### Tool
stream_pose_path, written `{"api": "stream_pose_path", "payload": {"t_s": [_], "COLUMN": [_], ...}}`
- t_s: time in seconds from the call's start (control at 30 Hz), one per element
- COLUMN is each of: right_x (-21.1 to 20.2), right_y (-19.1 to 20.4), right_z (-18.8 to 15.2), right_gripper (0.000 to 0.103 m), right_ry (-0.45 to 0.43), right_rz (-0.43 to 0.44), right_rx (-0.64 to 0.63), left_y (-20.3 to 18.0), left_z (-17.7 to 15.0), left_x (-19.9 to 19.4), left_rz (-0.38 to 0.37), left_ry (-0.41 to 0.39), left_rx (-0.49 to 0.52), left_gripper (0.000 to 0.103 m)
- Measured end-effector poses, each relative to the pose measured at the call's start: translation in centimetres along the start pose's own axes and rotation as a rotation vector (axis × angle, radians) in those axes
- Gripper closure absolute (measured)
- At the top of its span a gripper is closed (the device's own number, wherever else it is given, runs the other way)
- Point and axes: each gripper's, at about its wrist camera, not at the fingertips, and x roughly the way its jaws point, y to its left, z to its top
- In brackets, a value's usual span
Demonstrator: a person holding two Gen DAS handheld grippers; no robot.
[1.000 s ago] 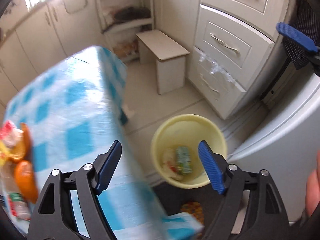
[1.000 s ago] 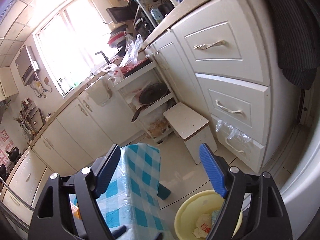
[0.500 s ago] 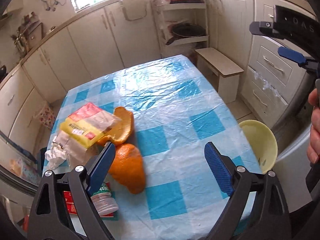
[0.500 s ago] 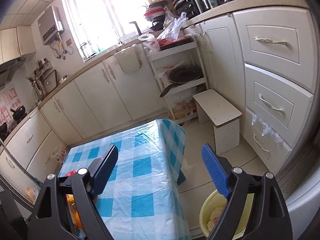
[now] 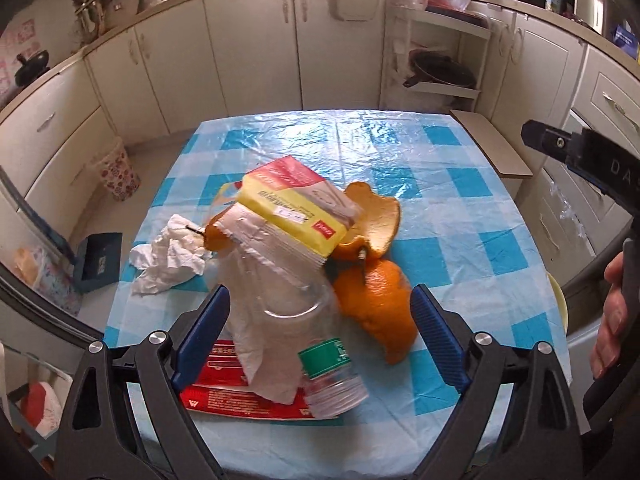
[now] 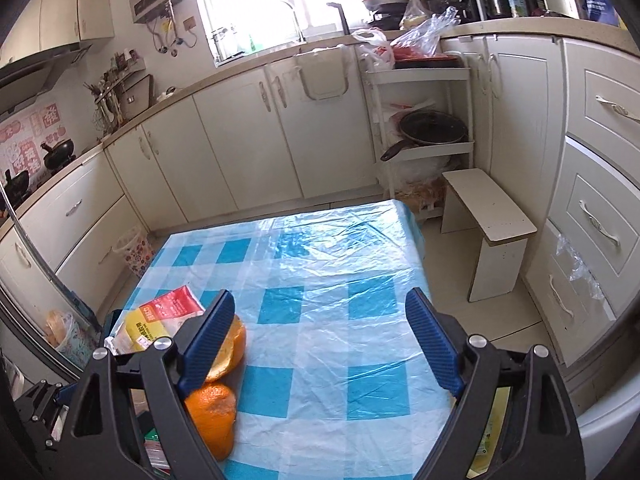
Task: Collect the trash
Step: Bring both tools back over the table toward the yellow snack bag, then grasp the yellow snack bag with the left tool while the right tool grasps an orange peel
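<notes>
The left gripper (image 5: 320, 336) has its fingers (image 5: 202, 330) spread wide, and they have just been opening. Nothing is pinched. A clear plastic bottle (image 5: 316, 344) lies between them on the counter (image 5: 460, 208), not touching either one. A red packet (image 5: 236, 396) lies flat under the bottle by the near edge. Just past it sit orange peels (image 5: 380, 300), a yellow packet (image 5: 296, 208) on top of the pile, and a crumpled tissue (image 5: 168, 256) to the left.

The right gripper (image 6: 320, 340) is also spread wide, just opened more, and holds nothing. The peels sit beside its left finger. The far and right parts of the counter are bare. Past the right edge stands a small stool (image 6: 492, 232) on the floor.
</notes>
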Motion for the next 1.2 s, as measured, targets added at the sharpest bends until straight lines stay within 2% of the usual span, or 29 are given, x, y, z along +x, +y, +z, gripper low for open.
{"api": "stream_pose_path", "payload": {"t_s": [0.37,0.5,0.63,0.8,1.1,1.2], "right_x": [2.4,3.1,4.1,5.5,8.5,9.5], "right_y": [6.0,7.7,8.7,8.8,4.4,3.7], "right_z": [-2.8,-3.8,-4.3,-4.9,-4.8,-5.0], "right_gripper": [0.019,0.019,0.019,0.019,0.019,0.020], "right_ry": [0.144,0.172,0.205,0.255,0.332,0.346], "right_rz": [0.076,0.099,0.113,0.084,0.145,0.159], "right_rx": [-0.148,-0.198,-0.206,-0.205,0.088,0.152], "left_y": [9.9,10.7,9.6,8.9,9.2,9.0], "left_z": [-2.3,-2.5,-2.2,-1.9,0.9,1.6], "left_x": [2.6,2.5,2.4,2.5,3.6,4.2], "left_rz": [-0.010,-0.014,-0.033,-0.051,-0.139,-0.123], "left_ry": [0.135,0.135,0.136,0.137,0.106,0.098], "left_rx": [-0.249,-0.277,-0.246,-0.228,-0.358,-0.389], "left_gripper": [0.016,0.016,0.015,0.015,0.015,0.016]}}
